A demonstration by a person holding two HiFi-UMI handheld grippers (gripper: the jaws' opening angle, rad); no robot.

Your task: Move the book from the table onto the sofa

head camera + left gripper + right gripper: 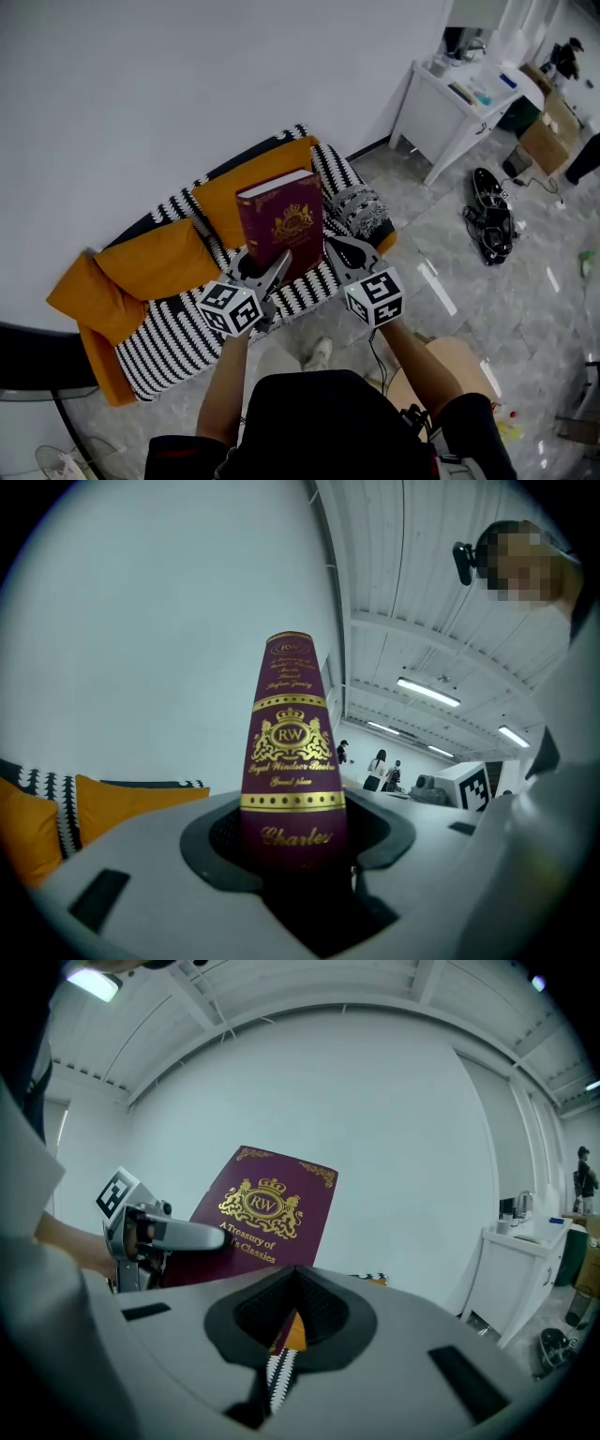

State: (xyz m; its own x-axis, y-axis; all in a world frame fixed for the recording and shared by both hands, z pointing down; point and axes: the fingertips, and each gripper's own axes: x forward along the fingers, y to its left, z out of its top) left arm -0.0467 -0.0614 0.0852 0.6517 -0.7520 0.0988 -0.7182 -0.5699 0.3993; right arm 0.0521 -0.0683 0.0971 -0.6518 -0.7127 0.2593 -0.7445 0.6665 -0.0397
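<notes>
Book (pixel 281 220), dark red with a gold crest, held upright in front of the person, above the striped seat of the sofa (pixel 178 342) as seen from the head view. Pinched at its bottom end by the left gripper (pixel 274 267), jaws spread partway and pressing on the two covers, spine turned toward that gripper's own camera. Right gripper (pixel 339 248) just beside the book's lower right edge, jaws pressed together on nothing; only a sliver of orange and black-and-white stripes shows through the slit between them. Cannot tell whether it touches the cover. Orange cushions (pixel 155 262) along the sofa's back and left end, a grey patterned cushion (pixel 361 211) at its right end, just behind the right gripper. White table (pixel 450 117) well apart, against the wall at the right.
</notes>
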